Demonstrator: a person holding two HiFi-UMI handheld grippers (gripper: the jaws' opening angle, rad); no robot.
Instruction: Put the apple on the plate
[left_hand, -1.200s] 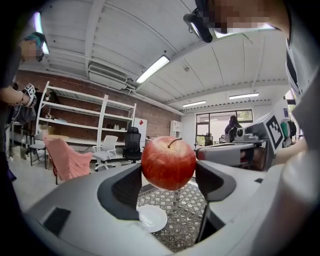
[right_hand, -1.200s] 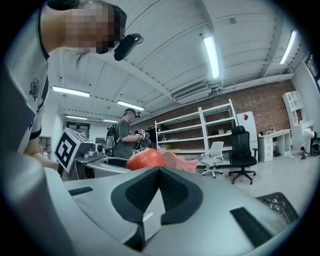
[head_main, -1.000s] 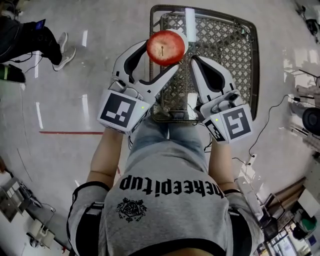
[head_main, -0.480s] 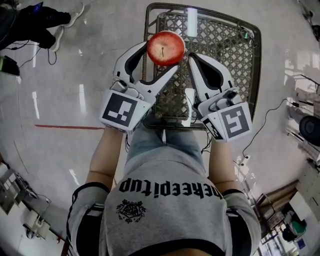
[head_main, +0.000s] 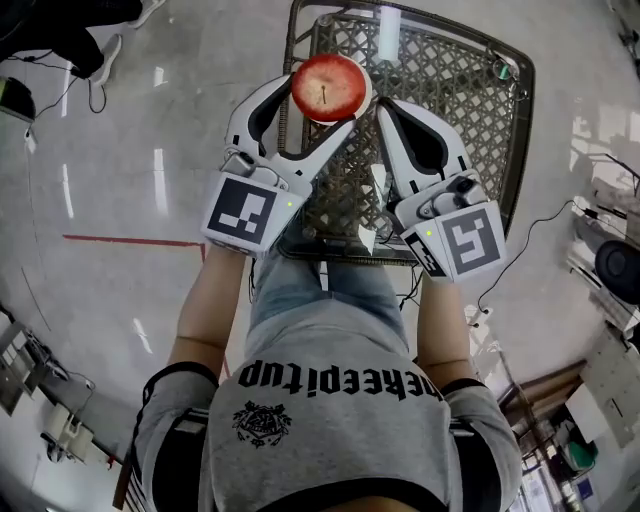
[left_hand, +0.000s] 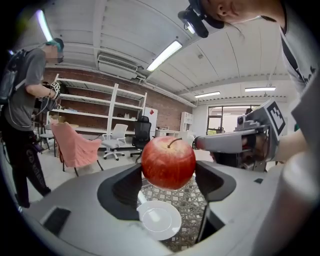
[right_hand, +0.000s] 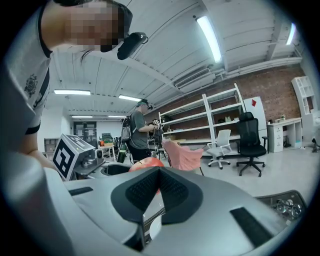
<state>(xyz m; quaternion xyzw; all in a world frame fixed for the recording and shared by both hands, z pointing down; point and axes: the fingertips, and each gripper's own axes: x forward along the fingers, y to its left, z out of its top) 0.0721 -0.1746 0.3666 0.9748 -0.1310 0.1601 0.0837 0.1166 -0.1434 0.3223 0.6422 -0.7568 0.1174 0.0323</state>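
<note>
The left gripper (head_main: 330, 98) holds the red apple (left_hand: 168, 164) tight between its fingers. It has moved a little further over the table than a second ago, so the drop looks close. The right gripper (head_main: 387, 114), just beside, is closed on nothing. Below the fingers a white plate (left_hand: 159, 220) sits on the woven table (head_main: 465, 95). Past them are a pink chair (left_hand: 75, 147), shelves (left_hand: 107, 107) and a brick wall (right_hand: 272, 92).
</note>
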